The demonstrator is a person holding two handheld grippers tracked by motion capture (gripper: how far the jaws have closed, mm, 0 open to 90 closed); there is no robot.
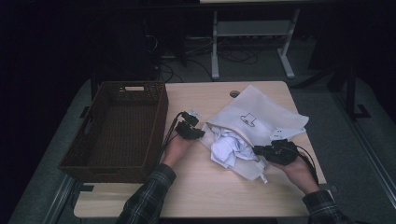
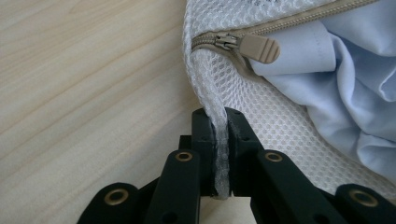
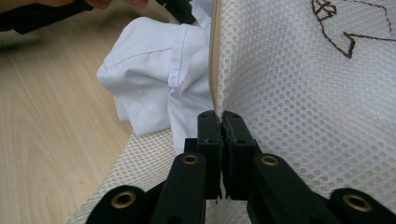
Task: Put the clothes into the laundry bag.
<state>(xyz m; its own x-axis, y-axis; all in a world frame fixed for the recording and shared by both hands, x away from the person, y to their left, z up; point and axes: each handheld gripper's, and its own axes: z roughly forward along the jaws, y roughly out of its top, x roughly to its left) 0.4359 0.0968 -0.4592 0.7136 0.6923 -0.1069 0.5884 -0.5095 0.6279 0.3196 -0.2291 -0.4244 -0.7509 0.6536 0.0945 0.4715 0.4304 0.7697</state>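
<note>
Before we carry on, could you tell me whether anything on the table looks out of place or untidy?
The pale blue shirt bulges crumpled out of the unzipped mesh bag; otherwise nothing stands out.

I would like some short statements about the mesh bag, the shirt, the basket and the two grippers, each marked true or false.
1. The left gripper is shut on the edge of the mesh laundry bag. True.
2. The zipper pull is black. False: it is beige.
3. The wicker basket holds the pale blue shirt. False: the shirt lies partly in the bag's opening, and the basket appears empty.
4. The right gripper is shut on the bag's mesh. True.
5. The basket stands on the right side of the table in the high view. False: it stands on the left side.
</note>
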